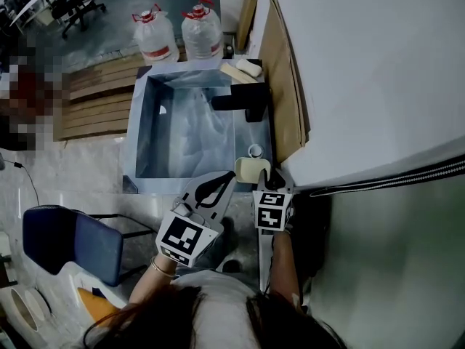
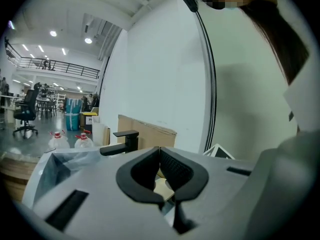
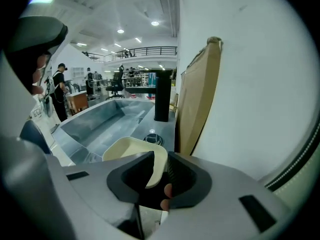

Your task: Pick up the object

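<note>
Right gripper, forearm extended forward, pinches the cream dish by its rim. Left gripper alongside has jaws together, empty. Steel sink lies ahead of both.

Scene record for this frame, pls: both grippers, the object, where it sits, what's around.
left gripper: jaws together, nothing between them
right gripper: jaws shut on the rim of the cream dish
dish location: near right corner of the sink; lifted or resting, cannot tell
sink fittings: black faucet on the far right side
beyond sink: two water bottles
</note>
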Motion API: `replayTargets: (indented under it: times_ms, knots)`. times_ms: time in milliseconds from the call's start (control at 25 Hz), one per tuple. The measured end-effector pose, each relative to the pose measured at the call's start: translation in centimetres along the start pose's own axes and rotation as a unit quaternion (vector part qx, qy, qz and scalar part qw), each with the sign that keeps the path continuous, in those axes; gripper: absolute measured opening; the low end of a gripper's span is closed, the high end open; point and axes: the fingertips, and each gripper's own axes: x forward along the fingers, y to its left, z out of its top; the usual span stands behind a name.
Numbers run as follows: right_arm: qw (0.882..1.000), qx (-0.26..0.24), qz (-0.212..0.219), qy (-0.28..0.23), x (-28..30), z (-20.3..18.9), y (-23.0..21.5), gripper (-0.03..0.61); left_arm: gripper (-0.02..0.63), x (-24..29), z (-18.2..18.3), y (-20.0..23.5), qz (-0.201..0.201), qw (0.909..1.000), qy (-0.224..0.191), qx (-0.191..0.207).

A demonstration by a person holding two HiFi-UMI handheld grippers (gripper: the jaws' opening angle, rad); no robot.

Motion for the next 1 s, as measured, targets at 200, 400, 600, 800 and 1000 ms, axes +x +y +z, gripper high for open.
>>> replayTargets:
  times_ms: [200, 400, 600, 800, 1000]
  knots:
    - [1.000, 0.019, -0.003, 0.020, 1.4, -1.1, -0.2, 0.084, 0.009, 0.6, -0.6, 0.2, -0.006, 0.9999, 0.008, -0.003]
    - [0.998, 0.048, -0.009, 0.030, 2.3, -2.0, -0.6, 0.084, 0.009, 0.9, -1.1, 0.1, -0.013, 0.9998, 0.012, -0.006]
    - [0.998, 0.061, -0.022, 0.024, 2.5, -1.7, -0.8, 0.075, 0.009, 0.8, -1.1, 0.3, -0.012, 0.9998, 0.012, -0.009]
    - [0.997, 0.073, -0.021, 0.026, 2.6, -2.0, -0.5, 0.057, 0.009, 0.3, -1.0, 0.7, -0.003, 0.9999, 0.009, -0.011]
    - [0.996, 0.079, -0.020, 0.027, 2.0, -1.8, -0.5, 0.041, 0.009, -0.5, -1.0, 0.4, 0.003, 0.9999, 0.008, -0.011]
